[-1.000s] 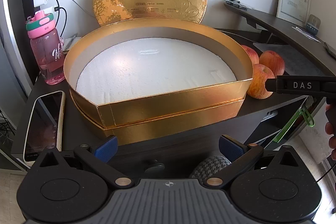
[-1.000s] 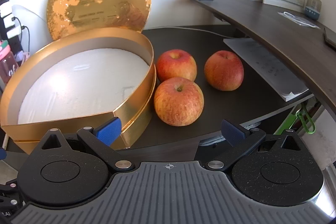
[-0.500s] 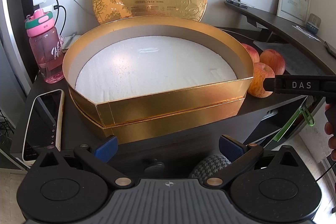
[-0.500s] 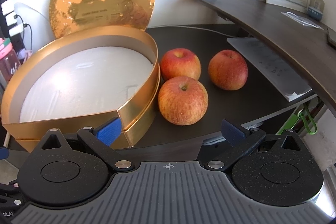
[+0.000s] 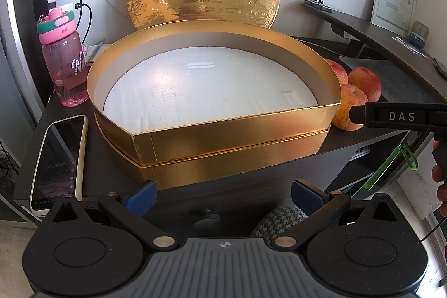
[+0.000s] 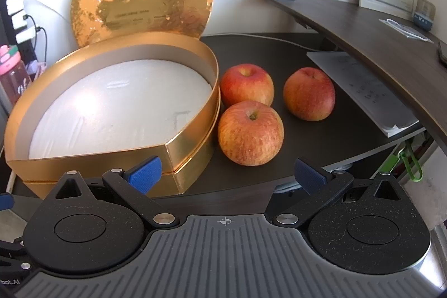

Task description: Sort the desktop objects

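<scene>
Right gripper [image 6: 227,176]: jaws spread wide, nothing between them, held off the front edge of the worktop [image 6: 321,136]. The nearest apple [image 6: 250,132] lies directly ahead of it, near the front edge, just beside the gold box [image 6: 192,155]. Two further apples [image 6: 246,84] [image 6: 309,93] sit behind it, toward the worktop's rear. Left gripper [image 5: 222,196]: jaws likewise spread and empty, facing the box's front wall from off the front edge. The box stands open, white liner exposed. A phone [image 5: 58,161] lies at the worktop's left edge.
</scene>
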Action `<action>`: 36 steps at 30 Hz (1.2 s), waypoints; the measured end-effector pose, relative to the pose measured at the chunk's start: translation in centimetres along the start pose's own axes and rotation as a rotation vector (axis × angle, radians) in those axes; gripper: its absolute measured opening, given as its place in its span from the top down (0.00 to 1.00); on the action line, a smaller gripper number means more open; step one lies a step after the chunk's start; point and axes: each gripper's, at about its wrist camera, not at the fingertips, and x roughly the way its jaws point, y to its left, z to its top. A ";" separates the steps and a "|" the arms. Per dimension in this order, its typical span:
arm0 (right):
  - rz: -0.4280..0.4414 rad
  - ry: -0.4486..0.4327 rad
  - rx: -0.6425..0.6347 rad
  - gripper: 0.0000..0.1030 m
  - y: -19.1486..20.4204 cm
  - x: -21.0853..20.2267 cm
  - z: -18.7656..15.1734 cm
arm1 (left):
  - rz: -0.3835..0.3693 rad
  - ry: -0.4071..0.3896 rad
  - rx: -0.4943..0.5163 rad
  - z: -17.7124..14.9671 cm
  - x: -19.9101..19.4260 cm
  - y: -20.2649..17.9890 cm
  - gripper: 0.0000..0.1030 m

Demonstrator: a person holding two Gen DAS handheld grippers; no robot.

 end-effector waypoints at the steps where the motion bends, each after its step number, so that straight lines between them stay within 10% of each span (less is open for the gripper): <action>1: 0.000 0.000 -0.001 0.00 0.1 0.0 0.0 | 0.000 0.000 -0.001 0.0 0.0 0.0 0.00; 36: 0.018 -0.008 -0.012 0.00 0.5 -0.7 -0.2 | 0.021 -0.006 0.002 0.0 -0.3 0.3 0.00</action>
